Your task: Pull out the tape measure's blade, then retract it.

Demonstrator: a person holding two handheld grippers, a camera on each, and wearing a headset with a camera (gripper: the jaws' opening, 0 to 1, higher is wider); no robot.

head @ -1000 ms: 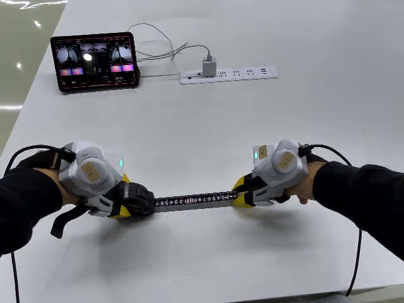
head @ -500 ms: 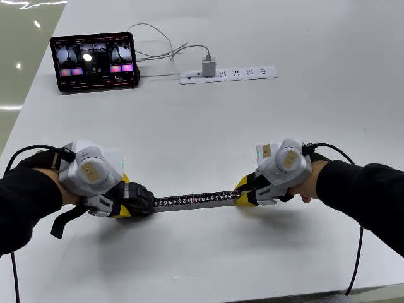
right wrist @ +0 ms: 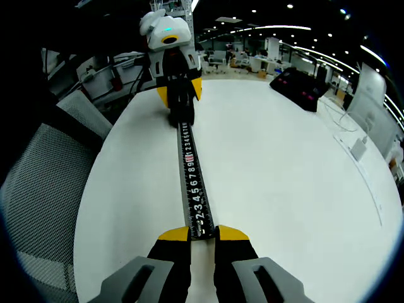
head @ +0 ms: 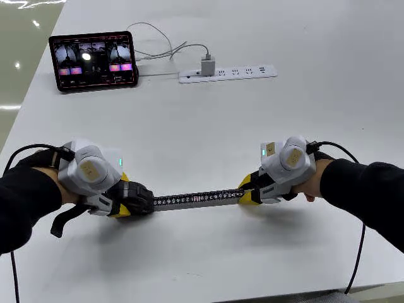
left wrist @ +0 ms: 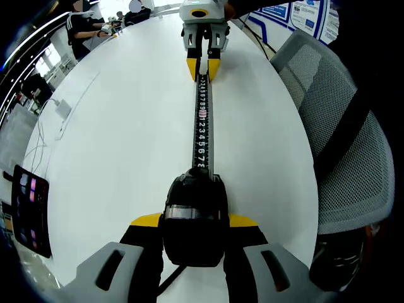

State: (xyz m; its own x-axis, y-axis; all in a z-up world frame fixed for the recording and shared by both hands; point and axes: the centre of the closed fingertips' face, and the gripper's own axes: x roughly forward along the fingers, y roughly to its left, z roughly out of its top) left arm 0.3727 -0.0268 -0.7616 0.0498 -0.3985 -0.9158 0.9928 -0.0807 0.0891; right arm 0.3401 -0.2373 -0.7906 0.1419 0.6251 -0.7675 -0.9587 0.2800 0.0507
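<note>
Left gripper (head: pixel 124 199) jaws clamp the black tape-measure case (left wrist: pixel 194 218) as anchor; right gripper (head: pixel 247 193) jaws pinch the dark numbered blade (head: pixel 196 201) by its tip, holding it taut between them.

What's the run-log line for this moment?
left gripper: shut on tape measure case | right gripper: shut on blade | blade: partly out, straight between grippers

Black tape measure case (left wrist: pixel 194 218); blade (left wrist: pixel 202 126) black, white numerals; jaws yellow-tipped; table (head: pixel 252 120) white; tablet (head: pixel 95 61) red-edged
</note>
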